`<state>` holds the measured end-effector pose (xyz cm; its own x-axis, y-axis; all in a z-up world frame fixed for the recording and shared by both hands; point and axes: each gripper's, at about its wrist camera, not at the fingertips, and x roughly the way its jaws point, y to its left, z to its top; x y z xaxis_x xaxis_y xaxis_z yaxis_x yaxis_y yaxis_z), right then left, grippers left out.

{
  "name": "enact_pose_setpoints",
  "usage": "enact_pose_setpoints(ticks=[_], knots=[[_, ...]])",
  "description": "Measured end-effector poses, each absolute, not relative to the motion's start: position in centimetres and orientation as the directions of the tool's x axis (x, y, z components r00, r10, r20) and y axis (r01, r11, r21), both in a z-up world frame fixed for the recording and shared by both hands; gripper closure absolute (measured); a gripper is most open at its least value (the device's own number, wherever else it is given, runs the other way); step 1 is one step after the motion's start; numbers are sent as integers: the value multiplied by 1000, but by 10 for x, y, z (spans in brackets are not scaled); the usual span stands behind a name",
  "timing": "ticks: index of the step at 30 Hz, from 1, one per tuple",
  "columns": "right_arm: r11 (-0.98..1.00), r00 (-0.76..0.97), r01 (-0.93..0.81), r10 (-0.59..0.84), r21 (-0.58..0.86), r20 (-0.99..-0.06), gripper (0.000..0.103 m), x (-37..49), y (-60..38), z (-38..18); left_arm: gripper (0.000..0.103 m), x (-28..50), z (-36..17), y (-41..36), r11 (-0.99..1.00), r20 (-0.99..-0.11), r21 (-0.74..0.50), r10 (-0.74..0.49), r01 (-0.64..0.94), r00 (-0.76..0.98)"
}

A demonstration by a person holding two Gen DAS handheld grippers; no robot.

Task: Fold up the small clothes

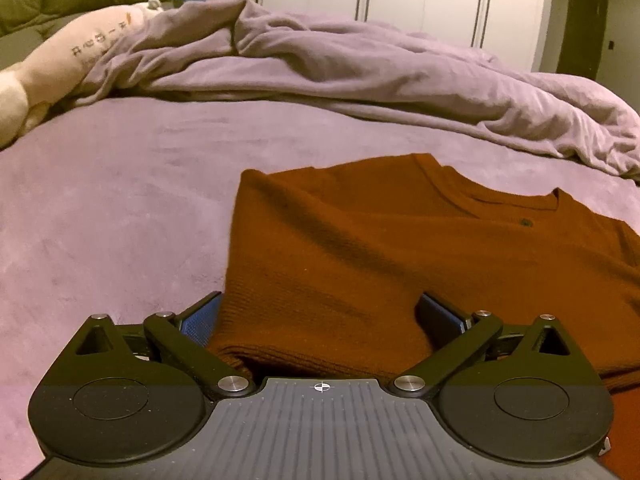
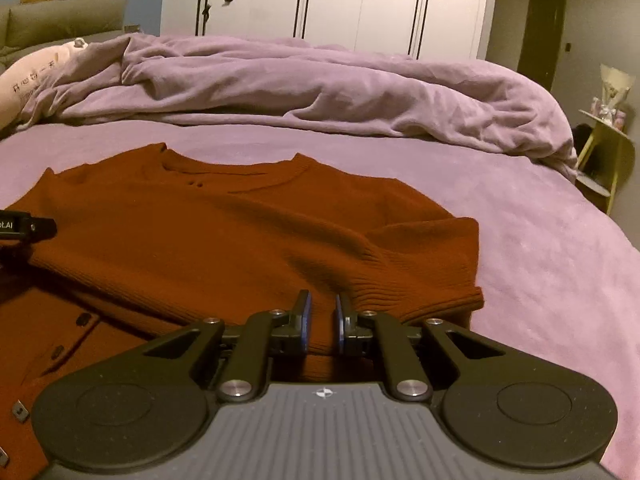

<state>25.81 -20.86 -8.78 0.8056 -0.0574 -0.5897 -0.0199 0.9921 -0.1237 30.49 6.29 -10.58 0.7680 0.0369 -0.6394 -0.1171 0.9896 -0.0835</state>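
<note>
Left wrist view: the rust-brown ribbed knit sweater (image 1: 360,248) lies on the mauve plush bed cover (image 1: 112,208), near its front edge. It looks soft, light and limp, so take it at the folded hem. Your left gripper (image 1: 320,316) stands wide open, its jaws straddling that hem.

Right wrist view: your right gripper (image 2: 322,316) is nearly closed, pinching a sweater fold.

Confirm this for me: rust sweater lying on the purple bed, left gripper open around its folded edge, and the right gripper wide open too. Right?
Not quite. The right gripper is not wide open: the right wrist view shows its jaws nearly together, pinching a ridge of the rust sweater. The rest stands: the sweater lies on the purple bed, and the left gripper is open around its folded edge.
</note>
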Motion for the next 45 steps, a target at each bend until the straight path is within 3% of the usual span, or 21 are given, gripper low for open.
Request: enact_pose_setpoints(ticks=[13, 17, 18, 20, 28, 31, 33, 35, 41, 45], knots=[[998, 803, 31, -57, -54, -593, 93, 248, -229, -84, 0, 289, -95, 68, 992, -666, -42, 62, -121, 744], [992, 774, 74, -124, -106, -621, 92, 223, -240, -71, 0, 248, -80, 85, 984, -674, 85, 171, -155, 719], [990, 763, 94, -138, -103, -631, 90, 212, -246, -68, 0, 231, -76, 91, 986, -675, 96, 167, -139, 719], [980, 728, 183, -192, -84, -658, 66, 180, -263, -61, 0, 193, -70, 103, 990, -670, 92, 143, -110, 729], [919, 649, 228, 101, 320, -754, 61, 29, -314, -63, 0, 88, -79, 141, 990, -796, -61, 31, -130, 604], [889, 620, 238, 171, 391, -766, 61, 9, -317, -69, 0, 78, -87, 145, 983, -824, -118, -19, -139, 567], [863, 606, 245, 219, 442, -765, 61, 1, -315, -74, 4, 73, -87, 145, 978, -829, -154, -50, -143, 557], [849, 607, 238, 248, 471, -755, 61, -2, -310, -74, 15, 68, -84, 142, 979, -828, -155, -55, -133, 557], [891, 579, 200, 228, 407, -783, 65, 7, -289, -73, 30, 65, -82, 137, 983, -843, -159, -84, -97, 531], [923, 545, 197, 177, 330, -819, 85, 13, -282, -76, 46, 66, -81, 147, 974, -849, -198, -116, -107, 516]])
